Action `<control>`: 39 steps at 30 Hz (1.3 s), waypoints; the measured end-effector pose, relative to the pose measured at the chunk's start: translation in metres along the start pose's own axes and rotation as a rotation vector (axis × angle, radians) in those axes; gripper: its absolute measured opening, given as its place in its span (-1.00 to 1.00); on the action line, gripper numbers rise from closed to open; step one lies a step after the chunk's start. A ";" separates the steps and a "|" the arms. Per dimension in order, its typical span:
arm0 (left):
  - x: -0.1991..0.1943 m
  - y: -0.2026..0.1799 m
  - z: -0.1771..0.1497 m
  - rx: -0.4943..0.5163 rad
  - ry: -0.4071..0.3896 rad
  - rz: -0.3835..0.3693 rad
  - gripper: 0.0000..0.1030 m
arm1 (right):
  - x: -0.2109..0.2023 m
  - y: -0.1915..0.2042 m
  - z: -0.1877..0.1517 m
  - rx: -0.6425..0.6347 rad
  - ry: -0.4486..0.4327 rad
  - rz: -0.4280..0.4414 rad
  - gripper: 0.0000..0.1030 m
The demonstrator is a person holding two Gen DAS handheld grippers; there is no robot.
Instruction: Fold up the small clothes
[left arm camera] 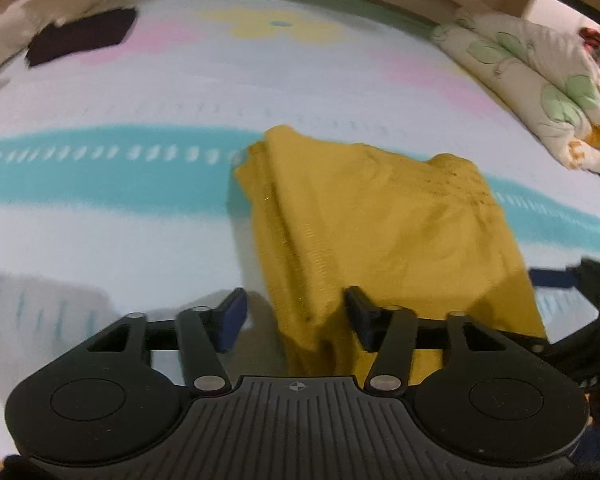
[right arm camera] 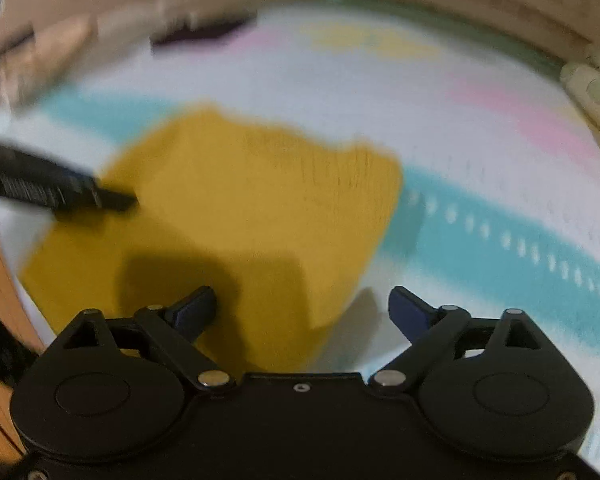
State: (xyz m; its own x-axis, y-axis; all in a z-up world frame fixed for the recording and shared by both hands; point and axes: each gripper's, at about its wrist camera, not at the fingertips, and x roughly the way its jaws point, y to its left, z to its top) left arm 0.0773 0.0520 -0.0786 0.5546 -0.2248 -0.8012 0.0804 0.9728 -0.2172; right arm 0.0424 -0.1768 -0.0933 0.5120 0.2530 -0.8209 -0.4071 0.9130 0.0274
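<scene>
— Mustard-yellow knit, that's your garment (left arm camera: 372,232), lying bunched on the striped bedsheet (left arm camera: 100,220) just ahead of both tools. Where do you have your left gripper (left arm camera: 296,316)?

— Low over the near edge of the cloth. Its fingers stand apart with a rumpled fold rising between them, but you aren't pinching anything; the cloth looks loose in the gap.

— And your right gripper (right arm camera: 302,310)?

— Also spread wide. The left finger (right arm camera: 192,312) sits over the yellow fabric, the right one over bare sheet, so you straddle the garment's right edge. Nothing is clamped there either.

— Why flank it like that?

— My guess: you've placed one tool at each near corner so you can take both and lift the edge away from you in one even fold. The right-wrist view is smeared by motion, so I cannot tell whether either finger touches the fabric.

— Anything else around?

— A dark folded garment (left arm camera: 80,40) lies well apart at the far left of the bed, and a floral quilt (left arm camera: 540,80) is heaped along the right side. Neither crowds your working area.
</scene>
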 end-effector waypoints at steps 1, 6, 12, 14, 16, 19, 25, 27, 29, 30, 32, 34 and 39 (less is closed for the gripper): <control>-0.002 0.005 0.000 -0.011 0.001 -0.006 0.16 | 0.000 -0.007 -0.002 0.046 0.006 0.019 0.98; -0.002 0.012 -0.004 -0.083 0.010 -0.030 0.16 | -0.020 -0.039 -0.003 0.253 -0.064 0.113 0.99; 0.001 -0.002 -0.001 -0.024 0.003 0.001 0.24 | -0.009 -0.054 0.016 0.265 -0.087 -0.030 0.99; 0.002 -0.003 0.000 -0.020 0.005 0.005 0.28 | 0.011 -0.054 0.015 0.229 0.000 -0.100 0.99; 0.002 -0.002 0.001 -0.023 0.005 0.000 0.30 | 0.012 -0.059 0.014 0.288 -0.002 -0.071 0.99; -0.003 -0.004 0.002 -0.017 -0.014 0.007 0.30 | 0.001 -0.056 0.017 0.267 -0.043 -0.072 0.99; -0.027 -0.020 0.000 0.057 -0.091 0.032 0.60 | -0.039 -0.041 0.013 0.177 -0.179 -0.116 0.99; -0.035 -0.025 -0.003 0.067 -0.111 0.034 0.70 | -0.041 -0.032 0.021 0.159 -0.204 -0.121 0.99; -0.042 -0.031 -0.007 0.073 -0.134 0.045 0.70 | -0.050 -0.026 0.019 0.140 -0.222 -0.120 0.99; -0.046 -0.033 -0.010 0.074 -0.148 0.057 0.70 | -0.053 -0.021 0.017 0.131 -0.230 -0.122 0.99; -0.052 -0.036 -0.018 0.060 -0.162 0.080 0.70 | -0.060 -0.011 0.012 0.129 -0.244 -0.135 0.99; -0.056 -0.039 -0.027 0.048 -0.173 0.098 0.71 | -0.067 -0.005 0.004 0.154 -0.264 -0.139 0.99; -0.066 -0.049 -0.050 0.064 -0.191 0.132 0.71 | -0.082 0.005 -0.015 0.232 -0.270 -0.123 0.99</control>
State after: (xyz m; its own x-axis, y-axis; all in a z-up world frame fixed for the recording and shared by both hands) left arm -0.0047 0.0169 -0.0425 0.7097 -0.0867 -0.6992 0.0456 0.9960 -0.0772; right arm -0.0128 -0.1981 -0.0345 0.7403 0.1839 -0.6467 -0.1638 0.9822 0.0919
